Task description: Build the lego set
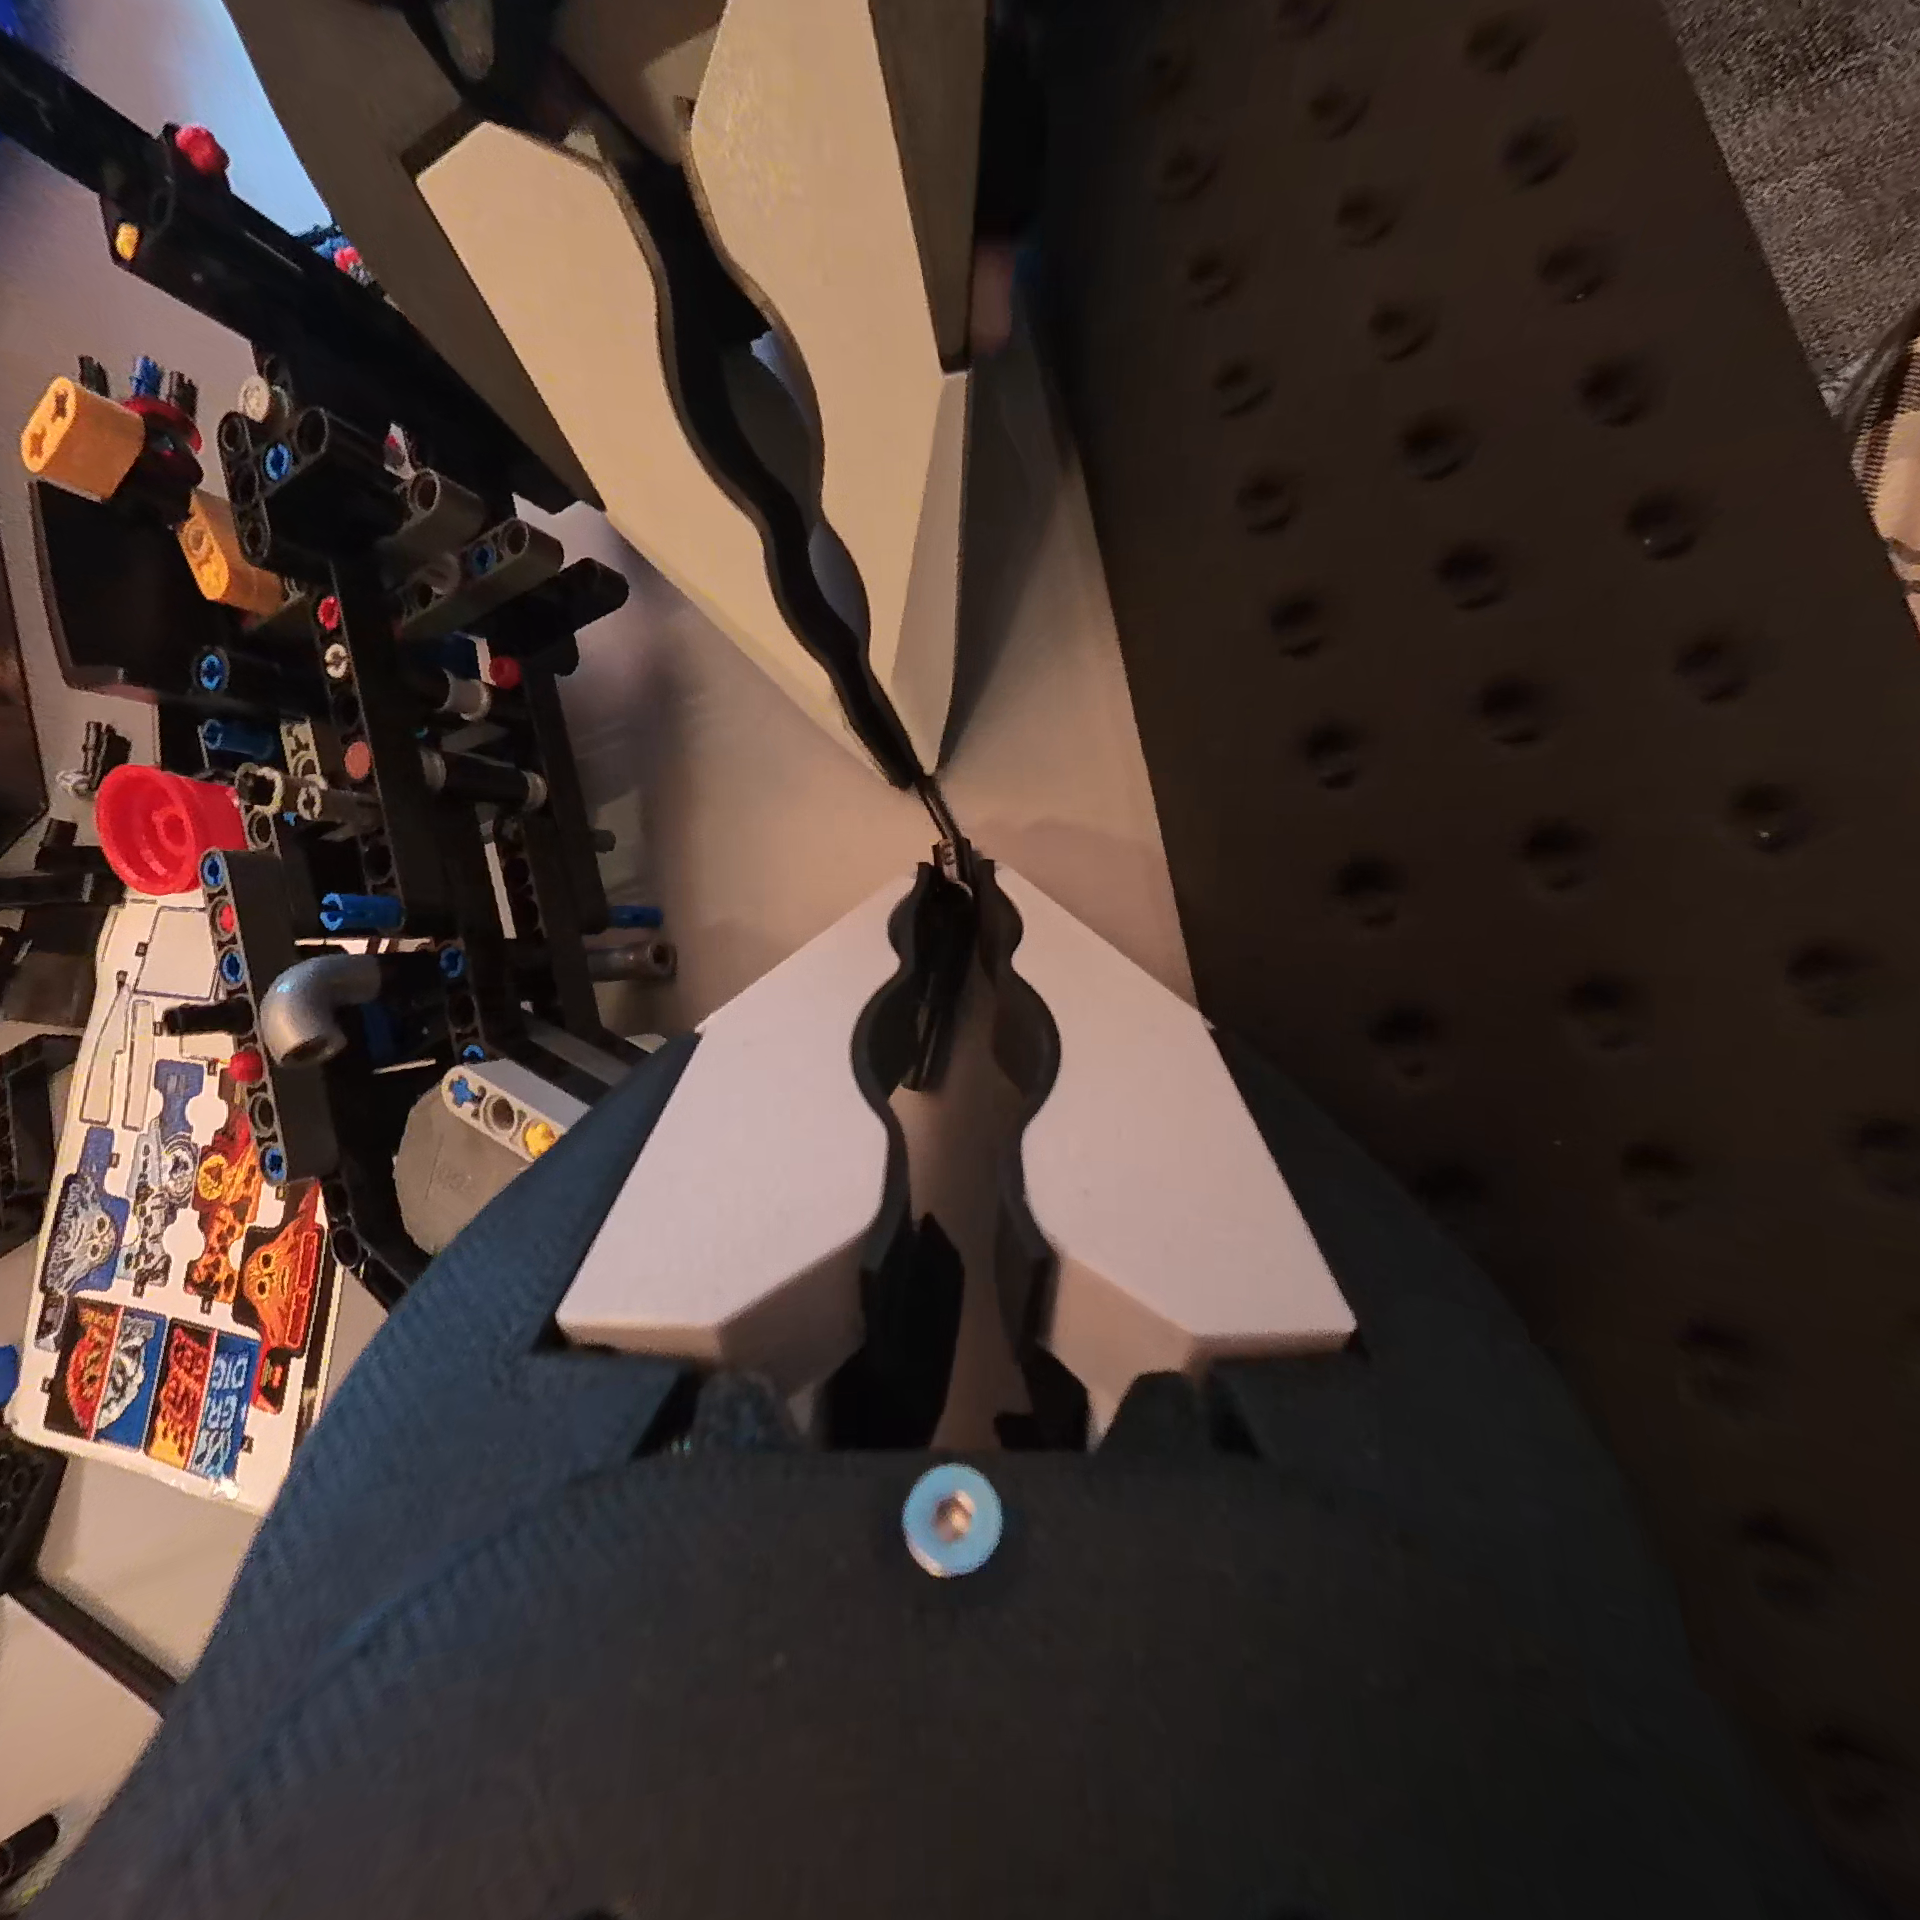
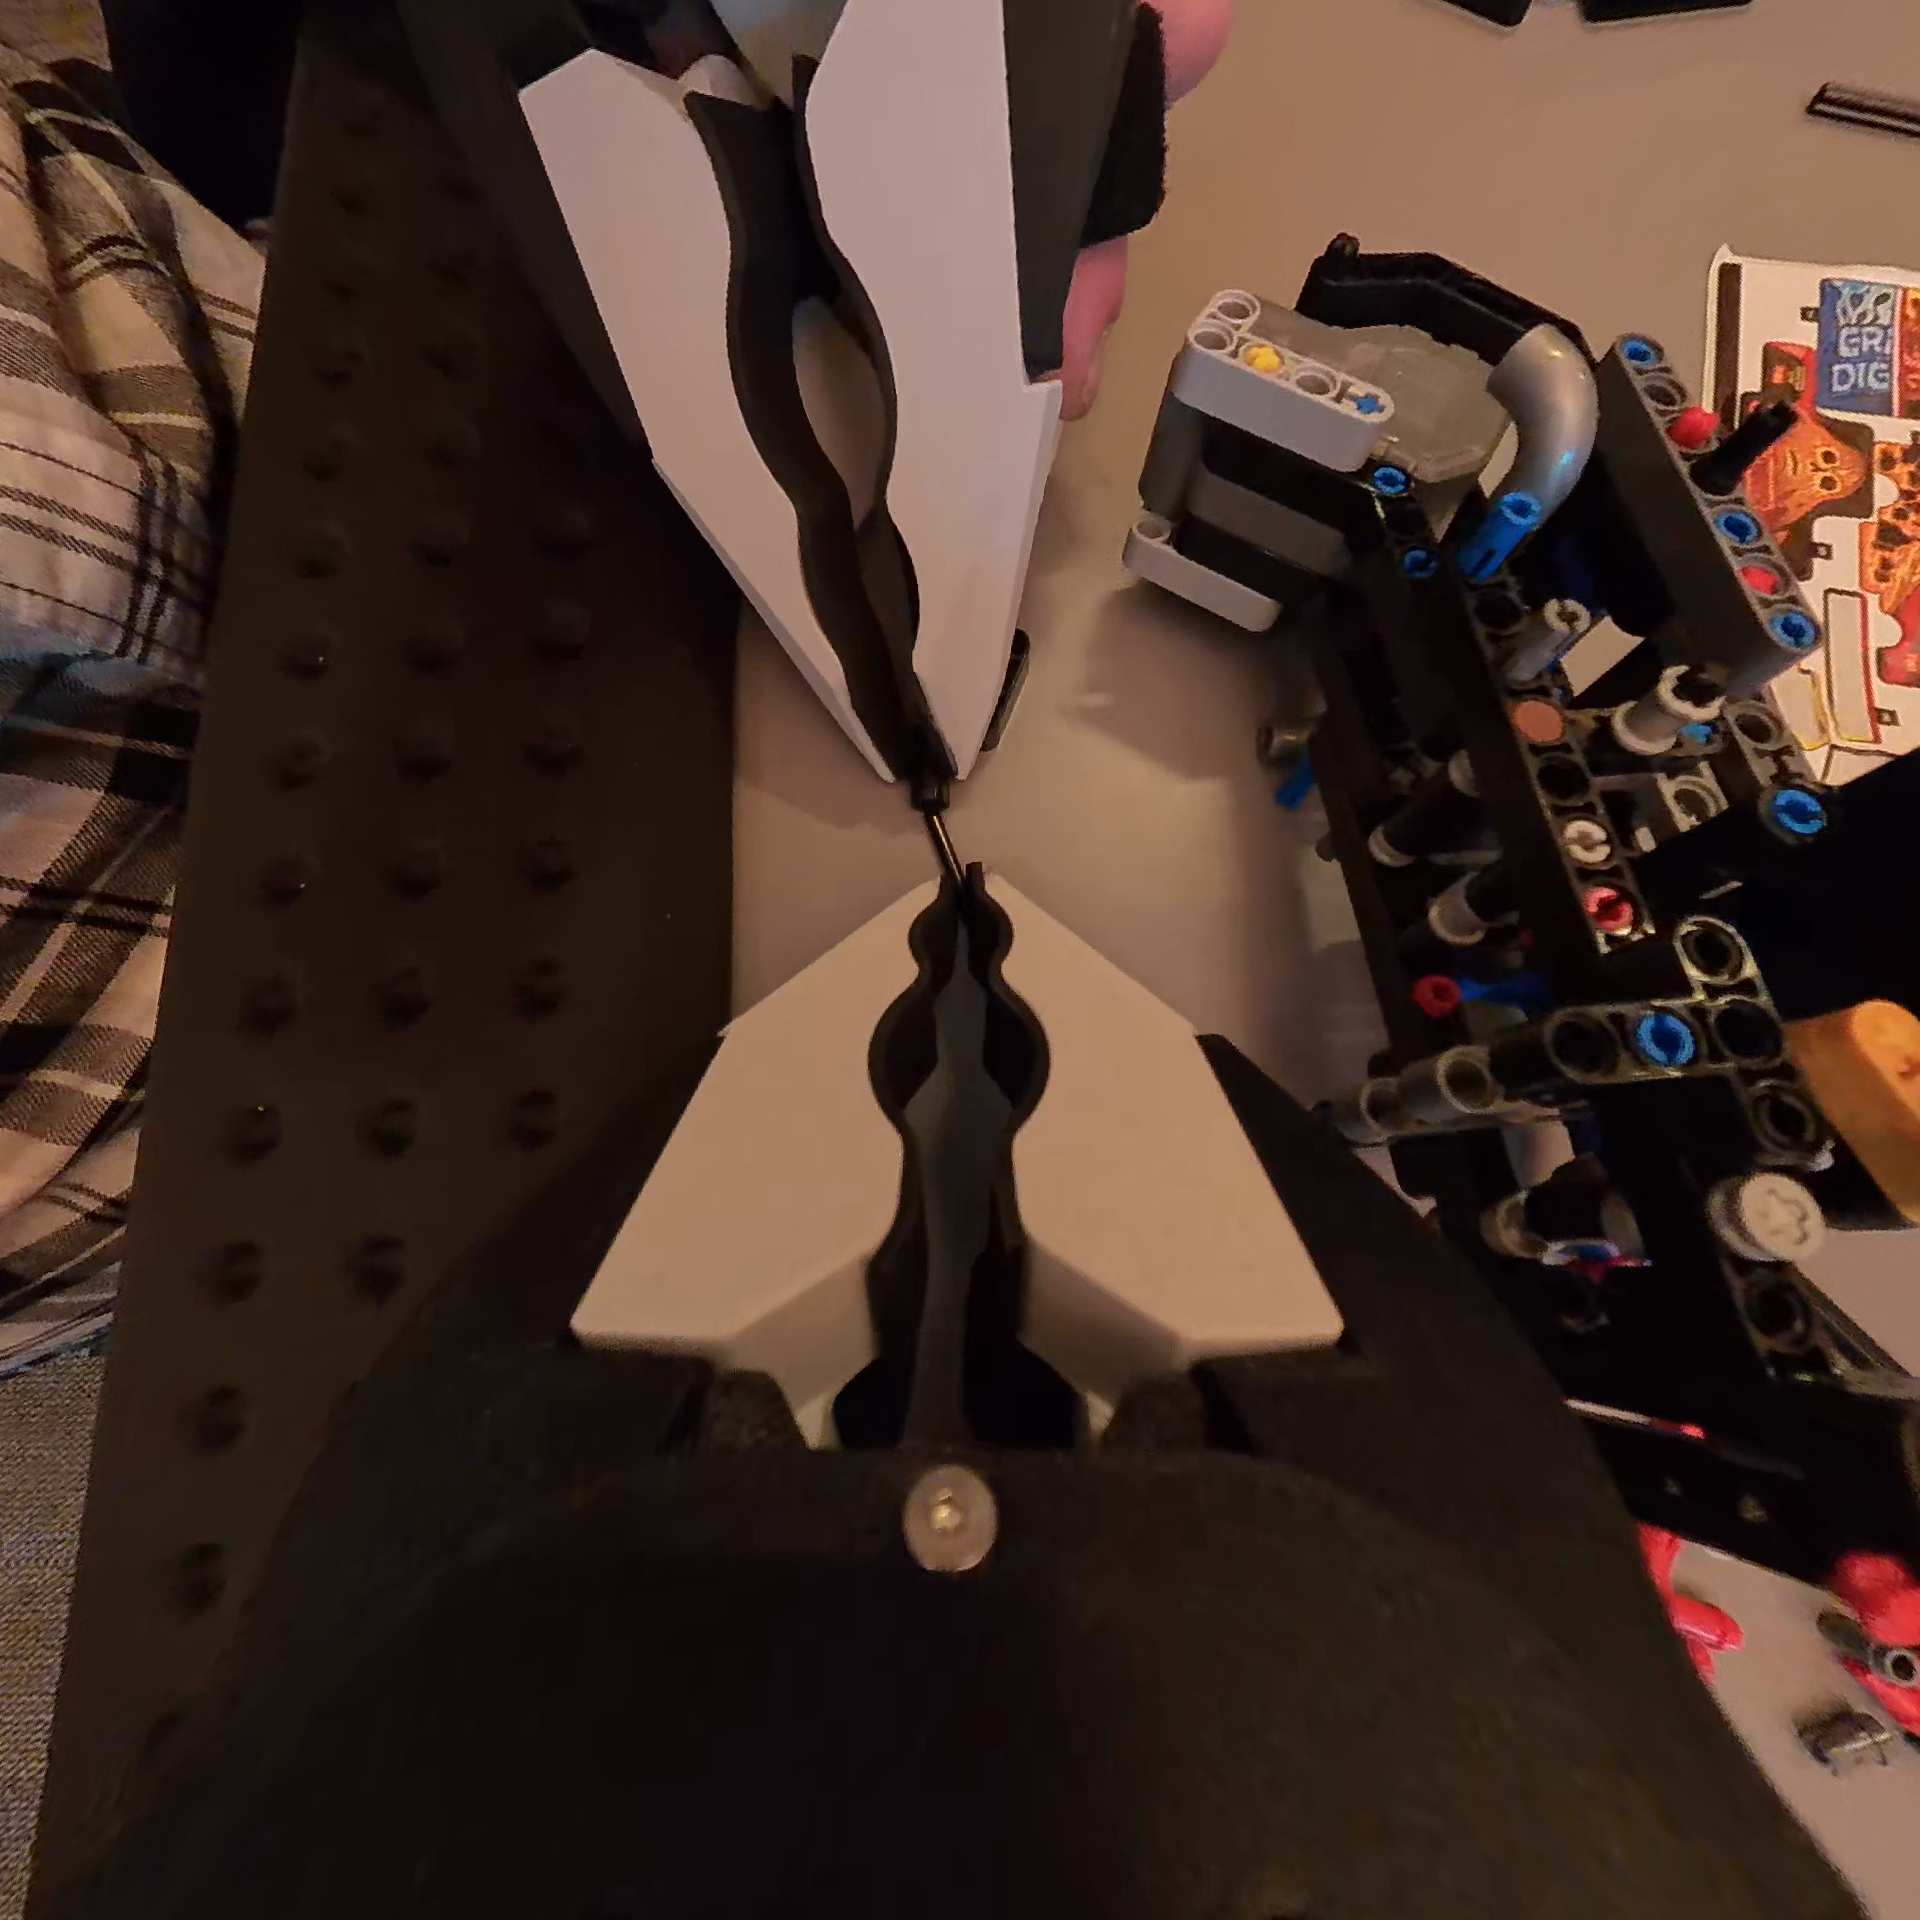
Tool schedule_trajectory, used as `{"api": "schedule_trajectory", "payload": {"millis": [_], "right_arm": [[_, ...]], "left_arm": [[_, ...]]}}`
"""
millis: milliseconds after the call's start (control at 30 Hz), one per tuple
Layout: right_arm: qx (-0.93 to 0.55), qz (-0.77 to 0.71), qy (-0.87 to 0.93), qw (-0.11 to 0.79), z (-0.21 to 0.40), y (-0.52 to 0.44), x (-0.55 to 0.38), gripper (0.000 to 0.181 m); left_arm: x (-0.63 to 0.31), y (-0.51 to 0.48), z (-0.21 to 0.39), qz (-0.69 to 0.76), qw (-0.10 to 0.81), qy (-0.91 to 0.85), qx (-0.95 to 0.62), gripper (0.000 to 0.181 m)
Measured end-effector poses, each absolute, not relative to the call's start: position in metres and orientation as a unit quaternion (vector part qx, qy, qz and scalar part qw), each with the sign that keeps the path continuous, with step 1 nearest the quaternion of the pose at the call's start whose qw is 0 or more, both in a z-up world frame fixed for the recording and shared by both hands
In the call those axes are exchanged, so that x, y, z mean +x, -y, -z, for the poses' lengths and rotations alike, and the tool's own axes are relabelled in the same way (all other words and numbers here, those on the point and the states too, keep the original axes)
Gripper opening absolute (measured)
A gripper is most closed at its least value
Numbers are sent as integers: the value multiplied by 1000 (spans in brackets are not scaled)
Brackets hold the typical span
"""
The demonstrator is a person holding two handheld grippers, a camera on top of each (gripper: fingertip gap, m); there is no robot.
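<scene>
- Left gripper (image 1: 951, 883), at the centre of its own wrist view, has its pale fingers pressed together on the near end of a thin black lego piece (image 1: 940, 831).
- Right gripper (image 2: 966, 888), at the centre of its view, is likewise clamped tight on that same thin black lego piece (image 2: 940, 826), tip to tip with the other gripper, which reaches in from the top of each frame.
- Between the two sets of tips only a short stretch of the black piece shows; its exact shape is too small to tell.
- Black studded baseplate (image 2: 416, 727) fills the left side of the right wrist view and the right side of the left one.
- Partly built black lego frame (image 2: 1558, 831) with blue, red and grey pins lies on the grey table (image 2: 1122, 810) at the right of the right wrist view.
- Sticker sheet (image 1: 177, 1247) lies at the lower left of the left wrist view, just beside the frame.
- Red wheel hub (image 1: 156, 826) sits at the left edge, above the sheet.
</scene>
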State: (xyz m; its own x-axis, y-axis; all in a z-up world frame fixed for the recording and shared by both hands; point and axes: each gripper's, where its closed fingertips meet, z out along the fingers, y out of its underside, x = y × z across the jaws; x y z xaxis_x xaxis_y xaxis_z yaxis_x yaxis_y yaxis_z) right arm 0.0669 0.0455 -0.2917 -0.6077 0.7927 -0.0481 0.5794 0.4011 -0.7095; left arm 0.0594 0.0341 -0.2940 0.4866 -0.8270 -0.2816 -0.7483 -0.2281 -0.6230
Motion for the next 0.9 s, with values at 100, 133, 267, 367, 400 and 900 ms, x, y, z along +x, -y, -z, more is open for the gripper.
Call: {"api": "schedule_trajectory", "payload": {"millis": [100,133,267,367,400,900], "right_arm": [[-417,-357,821,154,291,-45,66,0],[-419,-358,820,154,291,-45,66,0],[-420,-365,815,163,289,-45,63,0],[-419,-365,815,162,289,-45,63,0],[-421,-364,815,164,289,-47,63,0],[-421,-361,818,153,291,-51,64,0]], "left_arm": [[59,-34,294,53,363,-501,-784,6],[59,-34,294,52,363,-500,-785,6],[59,-35,294,51,364,-496,-787,6],[59,-34,294,52,364,-494,-788,6],[59,-34,294,52,364,-494,-788,6],[67,-38,290,45,360,-479,-800,20]]}}
